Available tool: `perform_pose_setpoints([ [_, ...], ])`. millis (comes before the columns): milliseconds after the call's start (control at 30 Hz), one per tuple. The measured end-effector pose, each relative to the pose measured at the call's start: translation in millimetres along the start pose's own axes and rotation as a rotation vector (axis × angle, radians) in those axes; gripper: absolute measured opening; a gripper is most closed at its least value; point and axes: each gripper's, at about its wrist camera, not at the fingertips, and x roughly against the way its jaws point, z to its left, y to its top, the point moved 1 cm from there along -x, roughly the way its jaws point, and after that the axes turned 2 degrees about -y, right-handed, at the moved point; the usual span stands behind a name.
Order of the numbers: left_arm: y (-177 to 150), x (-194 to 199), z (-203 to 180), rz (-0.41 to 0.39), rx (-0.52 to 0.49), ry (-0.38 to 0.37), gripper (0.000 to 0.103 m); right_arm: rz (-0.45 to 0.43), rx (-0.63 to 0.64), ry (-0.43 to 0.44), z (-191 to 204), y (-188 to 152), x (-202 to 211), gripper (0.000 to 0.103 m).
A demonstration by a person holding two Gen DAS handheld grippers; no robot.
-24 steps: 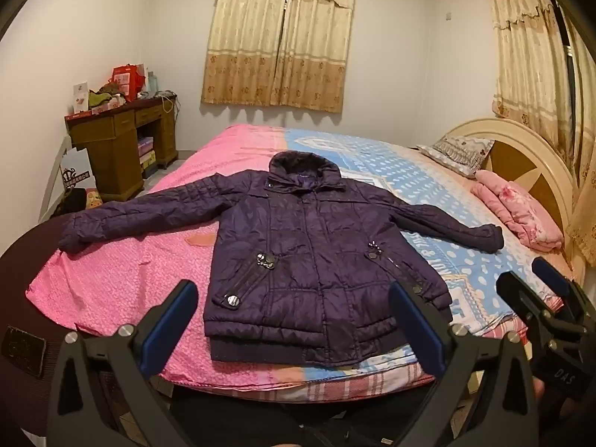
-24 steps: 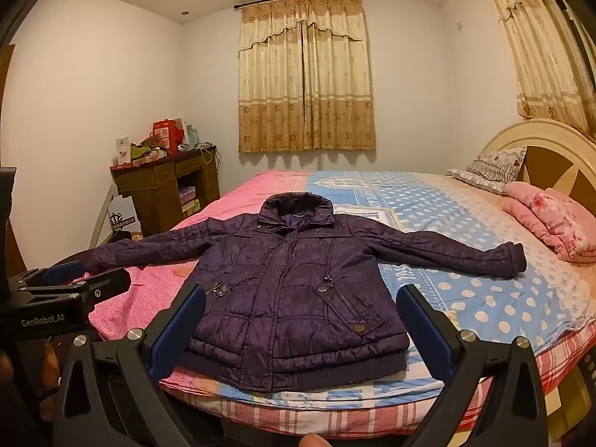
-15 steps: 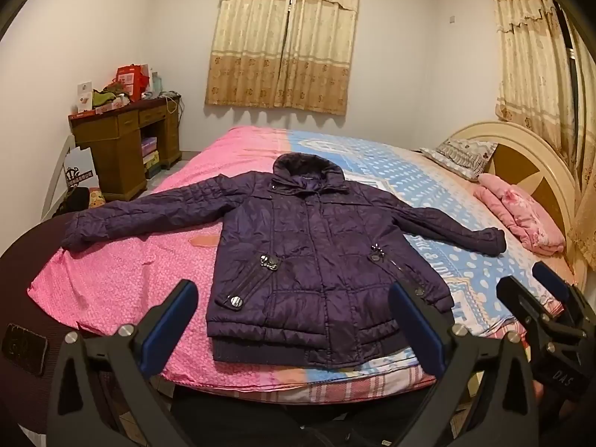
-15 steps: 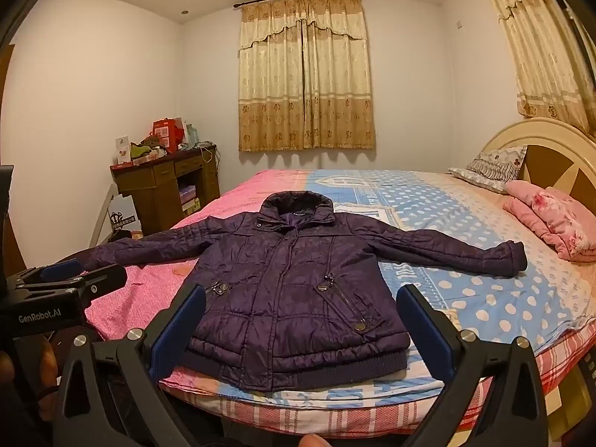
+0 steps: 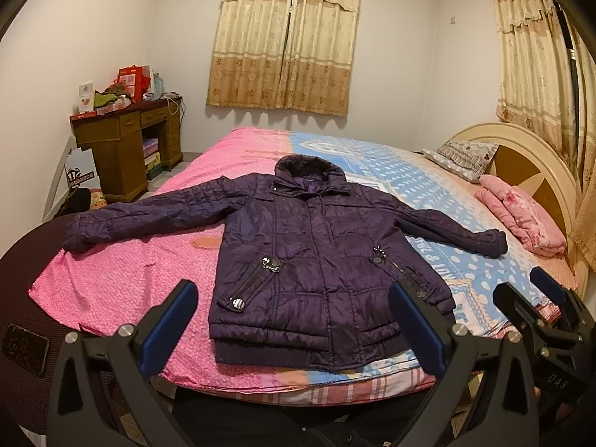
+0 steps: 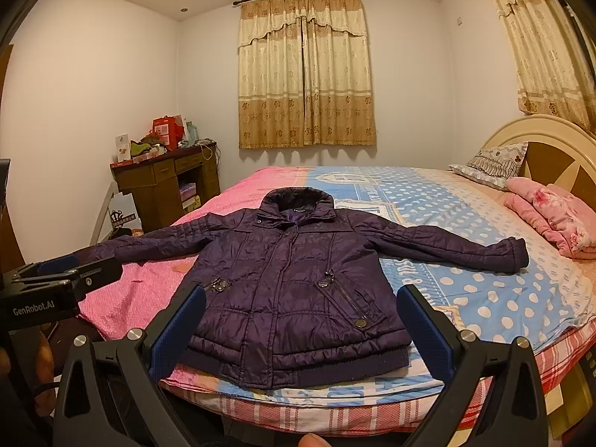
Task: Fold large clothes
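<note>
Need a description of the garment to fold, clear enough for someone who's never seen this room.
Start at the bed with the half pink, half blue dotted sheet. The jacket lies flat on its near end, front up, both sleeves spread wide. It is the only dark purple quilted item; the other soft things are pink bedding by the headboard.

Bed (image 5: 123, 279) is filling the room — its cover is showing pink on the left half, blue with white dots on the right, a plaid strip running along the near edge. Purple jacket (image 5: 320, 260) is lying flat, front up, sleeves spread wide, hem at the near edge. A patterned pillow (image 6: 491, 162) and a folded pink blanket (image 6: 555, 219) are sitting by the headboard (image 6: 558, 138), well apart from the jacket.
</note>
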Motion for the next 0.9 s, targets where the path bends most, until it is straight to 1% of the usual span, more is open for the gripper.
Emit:
perform_pose_setpoints([
  [533,2.9,-0.4,12.5,-0.011,0.014,0.009,0.103,0.017,-0.005,0.004,-1.4,-6.0,-5.6,0.102],
  [900,3.3,-1.2,12.2,-0.013,0.007,0.015,0.103,0.019,-0.005,0.005,-1.2,-6.6,-6.1,0.102],
])
